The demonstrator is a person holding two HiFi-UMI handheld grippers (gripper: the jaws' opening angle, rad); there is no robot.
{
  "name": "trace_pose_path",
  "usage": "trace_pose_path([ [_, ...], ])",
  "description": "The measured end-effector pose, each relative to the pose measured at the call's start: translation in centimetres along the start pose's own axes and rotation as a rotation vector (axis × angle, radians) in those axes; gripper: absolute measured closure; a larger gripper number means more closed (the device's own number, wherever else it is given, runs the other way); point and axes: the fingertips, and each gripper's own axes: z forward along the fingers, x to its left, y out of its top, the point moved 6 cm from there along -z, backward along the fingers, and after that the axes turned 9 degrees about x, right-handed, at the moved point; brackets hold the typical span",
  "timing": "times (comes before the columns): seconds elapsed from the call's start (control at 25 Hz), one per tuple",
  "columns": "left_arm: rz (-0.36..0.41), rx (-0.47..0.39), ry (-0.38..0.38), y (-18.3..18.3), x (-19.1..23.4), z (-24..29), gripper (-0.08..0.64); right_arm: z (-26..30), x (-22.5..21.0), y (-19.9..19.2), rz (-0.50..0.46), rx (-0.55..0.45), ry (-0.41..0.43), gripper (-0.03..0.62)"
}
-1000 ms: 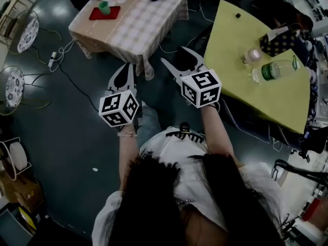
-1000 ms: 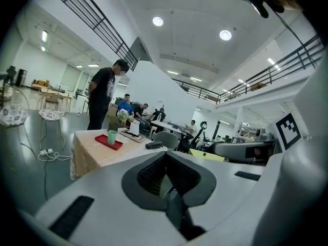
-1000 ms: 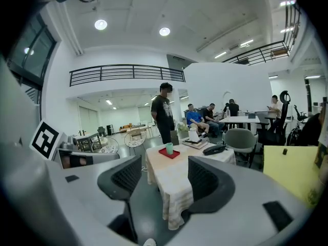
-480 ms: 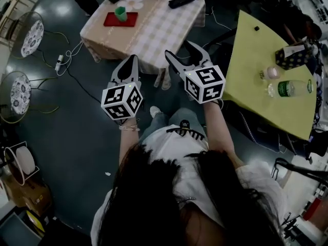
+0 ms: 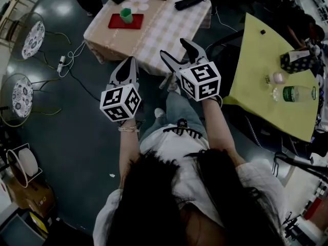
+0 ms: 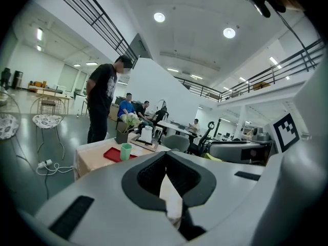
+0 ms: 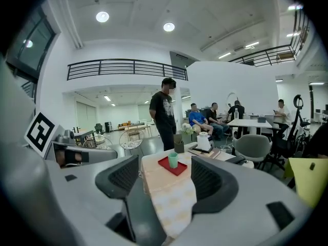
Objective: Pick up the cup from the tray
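Right gripper (image 5: 173, 47) opening, empty; left gripper (image 5: 128, 60) closed; green cup (image 5: 126, 16) on red tray (image 5: 115, 22) well ahead.

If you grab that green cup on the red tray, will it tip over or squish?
The cup looks like plastic, so it is probably light and fairly stiff. It stands upright, taller than wide, on the flat tray, so a sideways bump could tip it. I can't see whether it's full.
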Motion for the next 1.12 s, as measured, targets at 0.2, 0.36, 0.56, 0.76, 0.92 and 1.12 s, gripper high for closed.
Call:
trace_pose_path([
  [0.2, 0.005, 0.011, 0.014, 0.9, 1.3, 1.7, 0.551, 2.6, -0.8, 1.0, -0.014, 0.008, 0.004, 0.259],
  [0.36, -0.013, 0.026, 0.042, 1.5, 2.9, 3.8, 0.551, 5.8, -1.5, 1.8, -0.034, 0.026, 0.046, 0.249],
  [0.56, -0.055, 0.034, 0.080, 2.6, 5.1, 7.2, 0.551, 10.9, -3.2, 3.1, -0.070, 0.061, 0.089, 0.232],
  [0.76, -0.092, 0.026, 0.140, 4.0, 7.2, 10.2, 0.551, 16.5, -4.5, 4.4, -0.145, 0.120, 0.152, 0.227],
  [0.92, -0.146, 0.020, 0.201, 5.4, 9.4, 12.3, 0.551, 20.9, -5.0, 6.0, -0.191, 0.162, 0.200, 0.222],
  [1.12, -0.181, 0.014, 0.260, 7.2, 11.6, 15.0, 0.551, 26.4, -5.8, 7.1, -0.215, 0.226, 0.254, 0.216],
])
